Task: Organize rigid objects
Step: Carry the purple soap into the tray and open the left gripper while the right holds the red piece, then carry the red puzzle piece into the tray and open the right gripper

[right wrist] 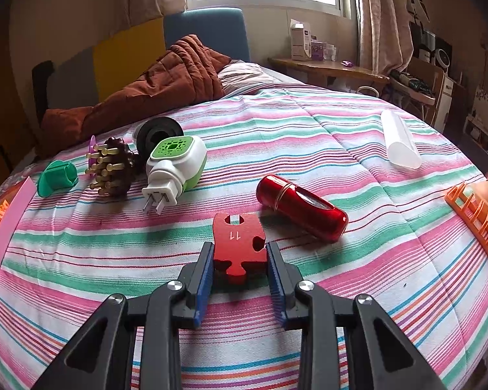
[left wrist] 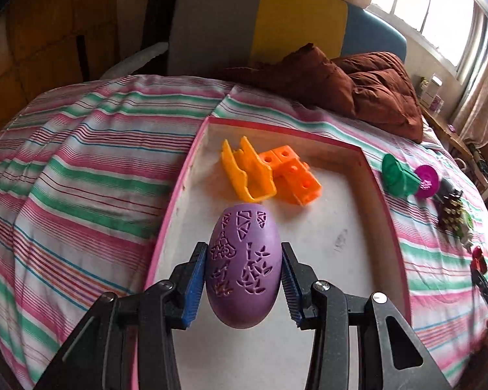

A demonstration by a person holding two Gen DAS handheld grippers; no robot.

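The left gripper (left wrist: 244, 273) is closed on the purple egg (left wrist: 243, 265), both blue pads pressed to its widest flanks, a hold that keeps the rounded shell from slipping. The egg hangs above the near floor of the pink-rimmed tray (left wrist: 175, 195), where a yellow piece (left wrist: 247, 172) and an orange block (left wrist: 292, 175) already lie, so the tray is judged the collection point. The right gripper (right wrist: 239, 260) is closed narrowly on the red puzzle piece (right wrist: 239, 247), gripping its flat edges just above the striped bedspread (right wrist: 309, 123). A red cylinder (right wrist: 301, 207), a plug-in device (right wrist: 174, 165) and a green part (right wrist: 57, 177) lie on the bedspread, not yet sorted.
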